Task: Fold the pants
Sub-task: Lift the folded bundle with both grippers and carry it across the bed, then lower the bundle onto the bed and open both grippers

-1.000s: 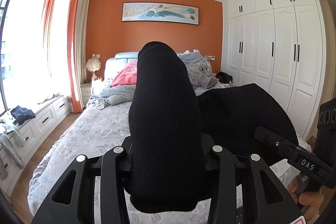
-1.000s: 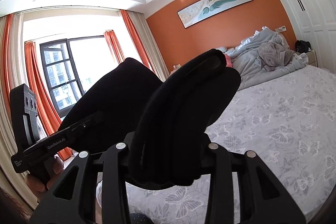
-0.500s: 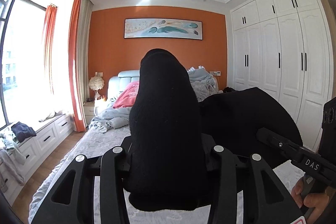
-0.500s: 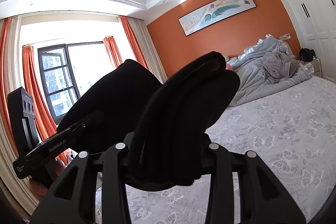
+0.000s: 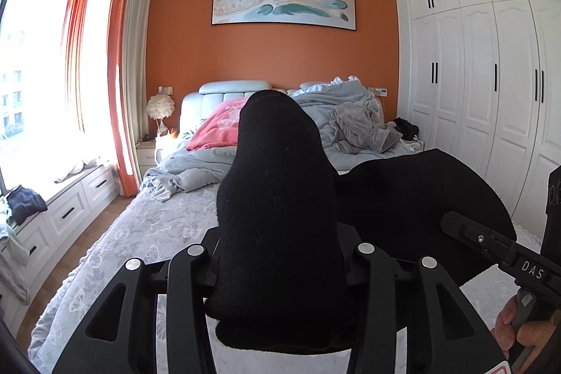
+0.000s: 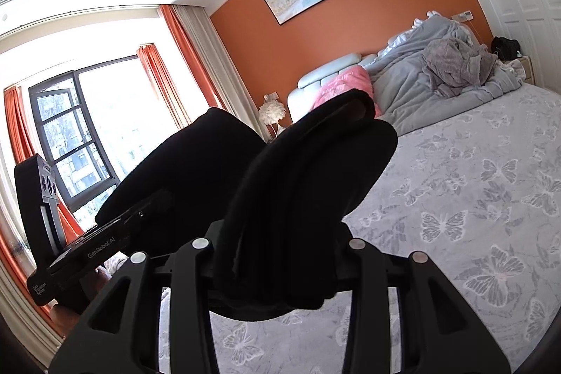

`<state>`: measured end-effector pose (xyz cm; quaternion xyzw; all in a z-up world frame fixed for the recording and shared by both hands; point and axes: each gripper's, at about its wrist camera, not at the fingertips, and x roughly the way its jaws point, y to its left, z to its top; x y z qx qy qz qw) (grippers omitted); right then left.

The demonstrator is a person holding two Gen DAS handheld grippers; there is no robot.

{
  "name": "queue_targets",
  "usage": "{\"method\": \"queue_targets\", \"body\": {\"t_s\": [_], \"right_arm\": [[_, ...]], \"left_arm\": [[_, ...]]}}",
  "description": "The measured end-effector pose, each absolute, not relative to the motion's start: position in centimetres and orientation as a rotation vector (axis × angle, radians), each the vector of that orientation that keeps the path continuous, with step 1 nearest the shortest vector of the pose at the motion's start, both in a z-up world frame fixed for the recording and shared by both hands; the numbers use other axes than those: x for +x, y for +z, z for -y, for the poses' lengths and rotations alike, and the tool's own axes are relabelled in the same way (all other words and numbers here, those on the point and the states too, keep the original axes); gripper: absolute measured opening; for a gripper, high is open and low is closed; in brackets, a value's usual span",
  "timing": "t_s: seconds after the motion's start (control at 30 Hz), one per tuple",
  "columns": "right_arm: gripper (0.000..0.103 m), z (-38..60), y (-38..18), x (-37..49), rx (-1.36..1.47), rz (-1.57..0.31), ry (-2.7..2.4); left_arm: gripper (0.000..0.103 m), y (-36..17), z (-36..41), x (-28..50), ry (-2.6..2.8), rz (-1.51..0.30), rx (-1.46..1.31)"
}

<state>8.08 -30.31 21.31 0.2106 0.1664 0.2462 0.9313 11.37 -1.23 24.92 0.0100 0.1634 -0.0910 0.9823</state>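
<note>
The black pants [image 5: 277, 216] stand bunched up between the fingers of my left gripper [image 5: 277, 265], which is shut on a thick fold of them. The cloth spans to the right, where the right gripper's body [image 5: 508, 255] and a hand show at the picture's edge. In the right wrist view, several layers of the pants [image 6: 308, 198] are pinched in my right gripper [image 6: 277, 255], also shut on the fabric. The left gripper's body [image 6: 87, 251] shows at the left there. The pants hang in the air above the bed [image 5: 140, 233] and hide both pairs of fingertips.
The bed [image 6: 473, 198] has a grey butterfly-print cover. A grey duvet [image 5: 350, 114], a pink blanket [image 5: 217, 128] and crumpled clothes lie near the headboard. White wardrobes [image 5: 491, 93] line the right wall. A window seat with drawers [image 5: 70, 209] runs along the left.
Both grippers have carried the pants forward over the bed towards the headboard and slightly down. The duvet and headboard look nearer. The grip on the cloth is the same.
</note>
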Motion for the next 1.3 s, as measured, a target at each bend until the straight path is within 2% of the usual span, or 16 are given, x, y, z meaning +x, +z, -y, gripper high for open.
{"method": "queue_targets", "body": {"t_s": [0.33, 0.77, 0.83, 0.9, 0.97, 1.03, 1.07, 1.1, 1.13, 1.17, 1.2, 1.27, 1.3], "right_arm": [[0.036, 29.2, 12.0, 17.2, 0.465, -0.488, 0.485], [0.037, 27.9, -1.0, 21.6, 0.499, -0.710, 0.444], [0.043, 27.8, -2.8, 21.7, 0.491, -0.747, 0.429], [0.062, 28.5, -4.5, 21.7, 0.485, -0.776, 0.381], [0.062, 29.7, -5.0, 21.1, 0.500, -0.790, 0.332], [0.063, 30.6, -3.3, 19.7, 0.477, -0.734, 0.264], [0.070, 30.9, -1.8, 18.9, 0.447, -0.671, 0.235], [0.079, 31.0, -0.5, 18.8, 0.431, -0.632, 0.231], [0.083, 30.8, 0.6, 19.2, 0.423, -0.619, 0.243], [0.092, 30.4, 1.1, 20.2, 0.414, -0.629, 0.261], [0.093, 29.7, 1.0, 21.9, 0.405, -0.680, 0.289], [0.091, 28.6, -0.7, 25.1, 0.383, -0.780, 0.272], [0.053, 27.9, -1.8, 26.4, 0.357, -0.824, 0.262]], "left_arm": [[0.041, 14.7, 0.5, 21.4, -0.160, -0.474, -0.017], [0.041, 0.6, -1.9, 27.1, -0.139, -0.700, -0.094], [0.042, -1.5, -2.5, 27.3, -0.133, -0.739, -0.115], [0.052, -3.7, -3.3, 27.7, -0.099, -0.789, -0.139], [0.058, -5.4, -4.3, 27.7, -0.064, -0.843, -0.170], [0.058, -5.1, -5.3, 26.6, -0.080, -0.866, -0.209], [0.059, -3.8, -5.5, 25.6, -0.070, -0.827, -0.194], [0.064, -2.3, -5.5, 24.7, -0.052, -0.763, -0.158], [0.071, -0.3, -5.2, 23.8, -0.037, -0.686, -0.116], [0.085, 1.1, -4.9, 23.2, -0.028, -0.629, -0.090], [0.087, 2.2, -4.4, 23.0, -0.029, -0.596, -0.074], [0.087, 3.5, -3.1, 23.7, -0.054, -0.590, -0.048], [0.087, 3.5, -2.4, 24.3, -0.055, -0.604, -0.028]]}}
